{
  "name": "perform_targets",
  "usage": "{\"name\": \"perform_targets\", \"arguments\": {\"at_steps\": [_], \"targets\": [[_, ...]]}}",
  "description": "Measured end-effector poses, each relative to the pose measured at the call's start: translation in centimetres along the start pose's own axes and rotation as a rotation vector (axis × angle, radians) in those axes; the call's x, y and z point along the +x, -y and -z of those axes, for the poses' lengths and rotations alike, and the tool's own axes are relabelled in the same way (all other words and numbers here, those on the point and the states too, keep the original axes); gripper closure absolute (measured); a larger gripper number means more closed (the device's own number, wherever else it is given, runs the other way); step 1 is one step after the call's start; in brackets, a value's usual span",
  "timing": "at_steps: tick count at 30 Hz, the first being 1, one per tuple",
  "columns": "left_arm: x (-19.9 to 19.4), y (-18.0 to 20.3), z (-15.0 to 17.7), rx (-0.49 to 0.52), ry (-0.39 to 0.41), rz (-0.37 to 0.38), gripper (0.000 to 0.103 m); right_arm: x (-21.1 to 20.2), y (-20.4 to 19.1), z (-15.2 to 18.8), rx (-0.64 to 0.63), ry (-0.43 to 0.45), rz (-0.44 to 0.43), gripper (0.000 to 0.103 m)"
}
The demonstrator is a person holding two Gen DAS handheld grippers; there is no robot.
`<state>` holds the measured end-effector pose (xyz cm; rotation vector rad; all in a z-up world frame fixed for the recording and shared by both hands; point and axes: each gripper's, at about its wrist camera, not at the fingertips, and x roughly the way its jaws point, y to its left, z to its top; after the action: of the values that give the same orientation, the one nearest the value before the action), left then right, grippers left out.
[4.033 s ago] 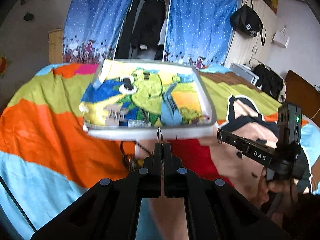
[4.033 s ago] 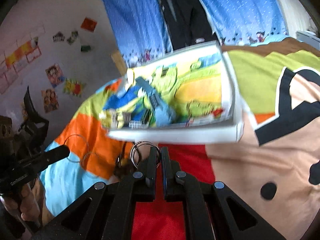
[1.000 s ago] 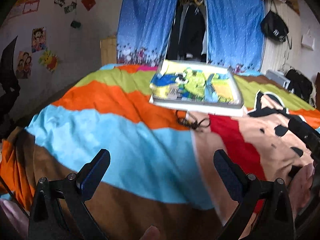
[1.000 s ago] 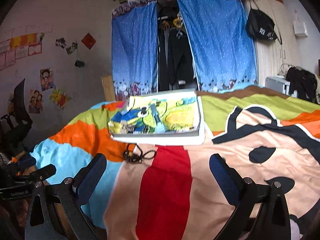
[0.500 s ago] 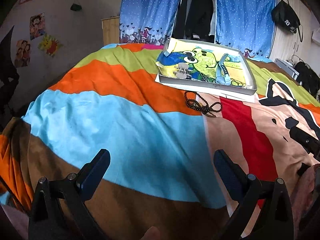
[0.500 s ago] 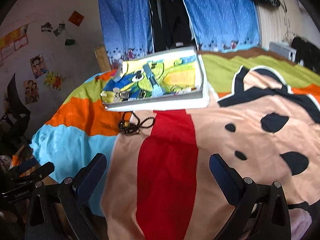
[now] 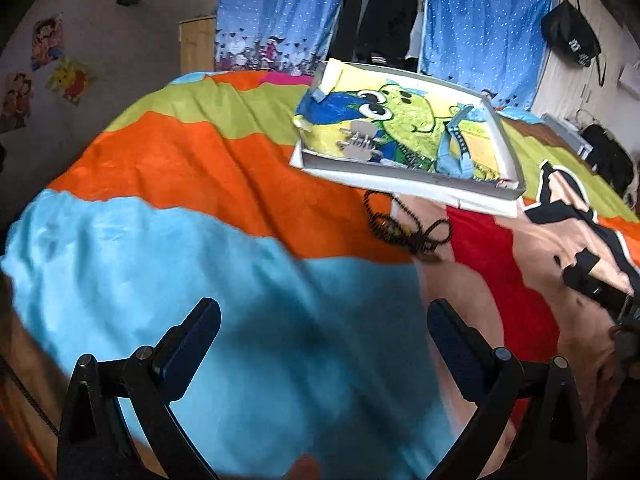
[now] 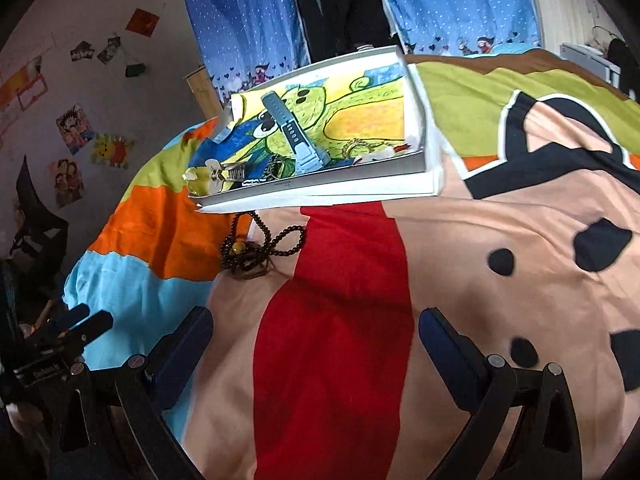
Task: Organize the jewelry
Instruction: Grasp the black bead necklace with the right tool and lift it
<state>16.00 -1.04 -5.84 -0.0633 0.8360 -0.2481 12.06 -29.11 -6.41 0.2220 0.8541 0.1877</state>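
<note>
Dark beaded necklace [image 8: 260, 248] lies well beyond both wide-spread jaws.

The box [image 7: 404, 178] hides part of the bead necklace [image 7: 408, 228] under its near edge. Small pieces in the box's near right corner [image 8: 376, 152] are too small to tell apart. In the left view the right hand-held gripper [image 7: 600, 292], right of the box, is blurred and cut off by the edge.

left claw [image 7: 324, 328] gaping, right claw [image 8: 316, 336] gaping
</note>
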Motion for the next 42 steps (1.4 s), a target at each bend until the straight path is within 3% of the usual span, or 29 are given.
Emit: {"name": "perform_targets", "arguments": {"at_steps": [4, 9, 14, 19, 22, 27, 30, 36, 42], "targets": [[2.2, -0.4, -2.0, -0.017, 0.02, 0.074, 0.002, 2.2, 0.0, -0.6, -0.018, -0.024, -0.025, 0.0], [5.2, -0.8, -4.3, -0.041, 0.019, 0.172, 0.002, 5.0, -0.9, -1.6, -0.068, -0.04, -0.057, 0.021], [7.5, -1.1, -5.8, -0.047, 0.01, 0.255, 0.005, 7.5, -1.1, -1.8, -0.071, -0.087, -0.082, 0.035], [9.5, -0.9, -6.7, -0.048, -0.029, 0.333, 0.032, 9.2, -1.2, -2.1, -0.064, -0.106, -0.103, 0.049], [10.8, -0.9, -7.1, -0.061, -0.058, 0.376, 0.042, 10.3, -1.5, -2.2, -0.064, -0.122, -0.114, 0.053], [13.1, -1.0, -7.7, -0.073, -0.107, 0.356, 0.044, 11.8, -1.9, -2.1, -0.07, -0.149, -0.115, 0.054], [14.3, -1.1, -7.7, -0.065, -0.14, 0.322, 0.057, 12.6, -2.2, -2.2, -0.069, -0.155, -0.111, 0.057], [16.0, -0.7, -7.8, -0.026, -0.18, 0.285, 0.068, 14.2, -2.9, -2.5, -0.093, -0.168, -0.075, 0.061], [17.7, 0.2, -8.2, 0.032, -0.24, 0.267, 0.07, 15.4, -4.0, -2.7, -0.155, -0.187, -0.04, 0.062]]}}
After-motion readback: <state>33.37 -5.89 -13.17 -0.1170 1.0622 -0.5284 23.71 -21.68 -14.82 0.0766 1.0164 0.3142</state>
